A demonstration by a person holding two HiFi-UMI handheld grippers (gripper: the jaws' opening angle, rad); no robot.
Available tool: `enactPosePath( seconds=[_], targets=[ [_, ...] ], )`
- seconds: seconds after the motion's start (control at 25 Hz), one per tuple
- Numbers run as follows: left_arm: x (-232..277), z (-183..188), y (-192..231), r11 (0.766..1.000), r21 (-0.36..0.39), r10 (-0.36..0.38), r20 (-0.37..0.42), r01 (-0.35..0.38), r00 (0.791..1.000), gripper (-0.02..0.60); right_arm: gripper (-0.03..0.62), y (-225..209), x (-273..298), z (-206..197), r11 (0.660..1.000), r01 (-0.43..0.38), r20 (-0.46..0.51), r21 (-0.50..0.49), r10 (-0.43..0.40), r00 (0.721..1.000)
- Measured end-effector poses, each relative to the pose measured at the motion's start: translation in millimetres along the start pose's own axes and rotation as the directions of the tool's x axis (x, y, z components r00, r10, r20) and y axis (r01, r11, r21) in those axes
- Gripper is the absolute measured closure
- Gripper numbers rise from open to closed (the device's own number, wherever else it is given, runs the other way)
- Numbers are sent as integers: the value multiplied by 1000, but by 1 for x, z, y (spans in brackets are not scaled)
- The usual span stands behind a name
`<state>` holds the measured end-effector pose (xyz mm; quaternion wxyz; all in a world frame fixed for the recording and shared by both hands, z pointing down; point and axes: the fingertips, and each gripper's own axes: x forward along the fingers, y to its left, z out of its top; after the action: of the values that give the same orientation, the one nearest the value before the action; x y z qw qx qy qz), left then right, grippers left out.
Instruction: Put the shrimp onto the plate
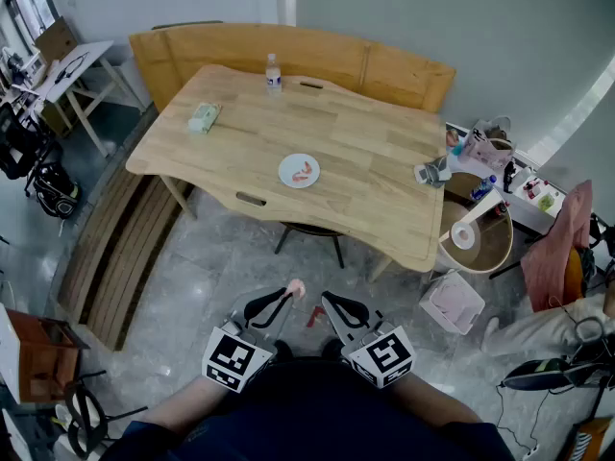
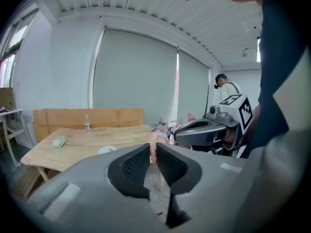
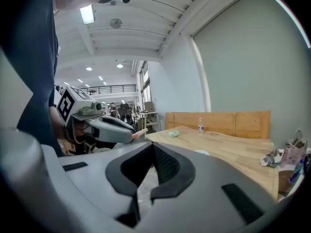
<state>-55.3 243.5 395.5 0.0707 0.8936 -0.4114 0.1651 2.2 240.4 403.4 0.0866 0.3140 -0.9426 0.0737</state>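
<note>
A white plate with one or two shrimp on it sits on the wooden table, far ahead of me. My left gripper is held low over the floor and is shut on a pale pink shrimp. In the left gripper view that shrimp sticks up between the ribbed pads, and the plate lies beyond it. My right gripper hangs beside the left one, jaws together with nothing in them. The right gripper view shows the left gripper's shrimp.
A water bottle and a green packet stand on the table's far side. A bench runs behind it, and a stool is beneath. A cluttered round side table stands to the right. A person stands far off.
</note>
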Motion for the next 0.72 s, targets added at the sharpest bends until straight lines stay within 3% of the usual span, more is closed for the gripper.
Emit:
enactPosePath(
  seconds=[0.72],
  targets=[
    [15,0,-2,999,-22,35,-19,-35,999,537,585,-12,-2,2,998,-57,34,24,56,998]
  ],
)
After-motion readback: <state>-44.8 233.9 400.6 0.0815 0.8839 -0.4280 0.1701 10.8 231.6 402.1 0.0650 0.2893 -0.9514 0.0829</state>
